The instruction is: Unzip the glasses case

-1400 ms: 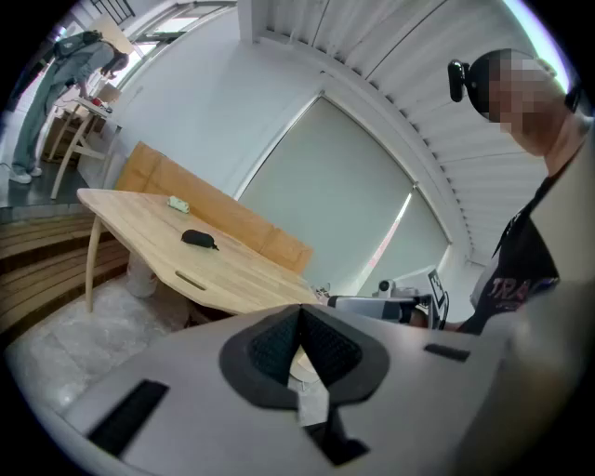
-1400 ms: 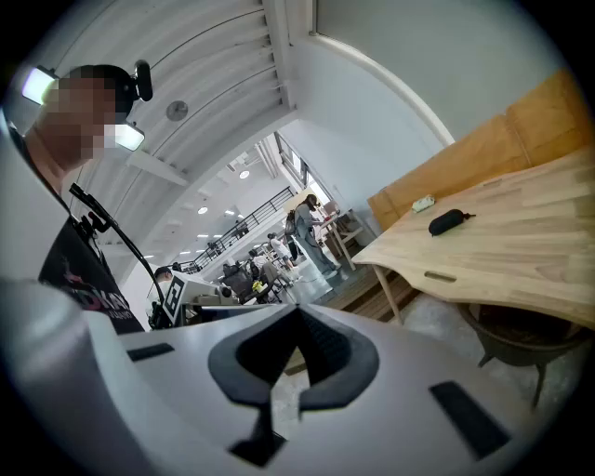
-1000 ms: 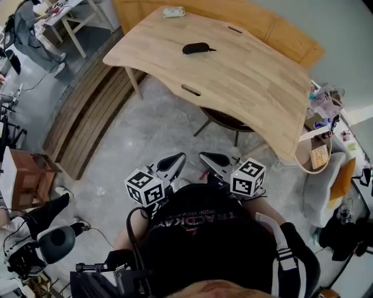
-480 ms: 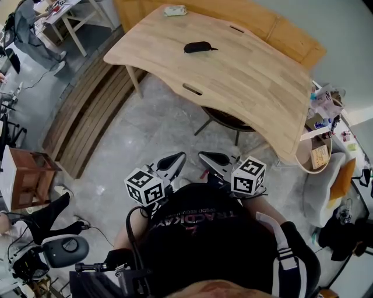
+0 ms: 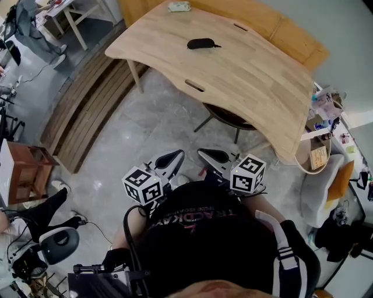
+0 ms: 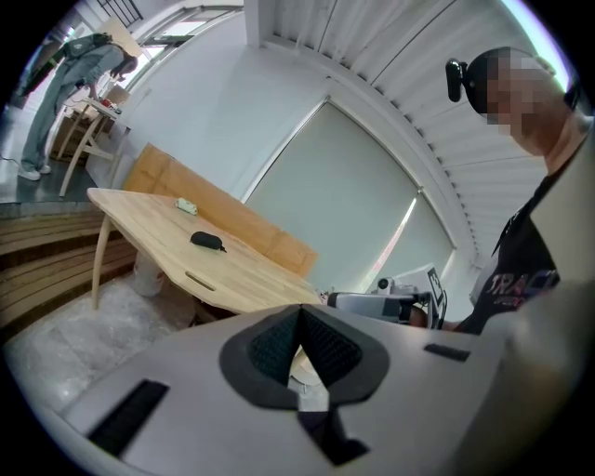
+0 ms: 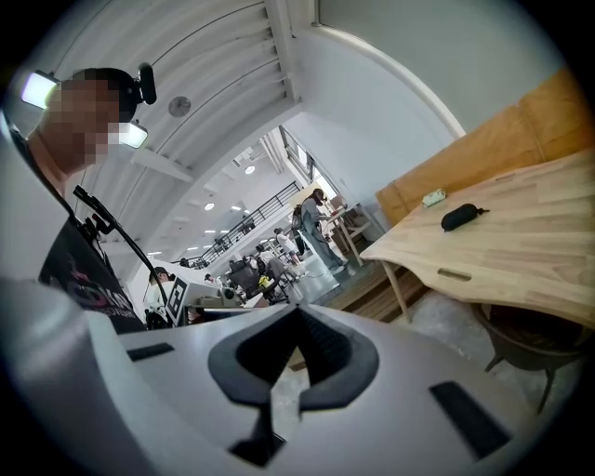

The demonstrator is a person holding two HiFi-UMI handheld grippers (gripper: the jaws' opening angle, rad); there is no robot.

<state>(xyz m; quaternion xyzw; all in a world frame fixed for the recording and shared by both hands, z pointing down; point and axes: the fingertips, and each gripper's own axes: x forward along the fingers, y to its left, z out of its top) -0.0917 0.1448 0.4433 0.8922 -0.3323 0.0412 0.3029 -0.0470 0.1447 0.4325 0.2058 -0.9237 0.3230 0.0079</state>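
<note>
A black zipped glasses case [image 5: 200, 43] lies on the far part of a light wooden table [image 5: 250, 75]; it shows small in the left gripper view [image 6: 206, 241] and the right gripper view [image 7: 462, 217]. My left gripper [image 5: 174, 157] and right gripper [image 5: 210, 156] are held close to my chest, over the floor, well short of the table. Both are shut with nothing between the jaws. In the gripper views the left gripper [image 6: 299, 327] and right gripper [image 7: 296, 327] each show pads pressed together.
A small pale box [image 5: 179, 7] lies at the table's far edge. A dark chair [image 5: 227, 121] is tucked under the near edge. Wooden benches [image 5: 87, 105] run along the left. A cluttered side shelf [image 5: 323, 110] and a white chair [image 5: 329, 180] stand at the right.
The view has shifted slightly, so the table and case sit a little nearer the top right. Both grippers stay shut in the same place near my chest.
</note>
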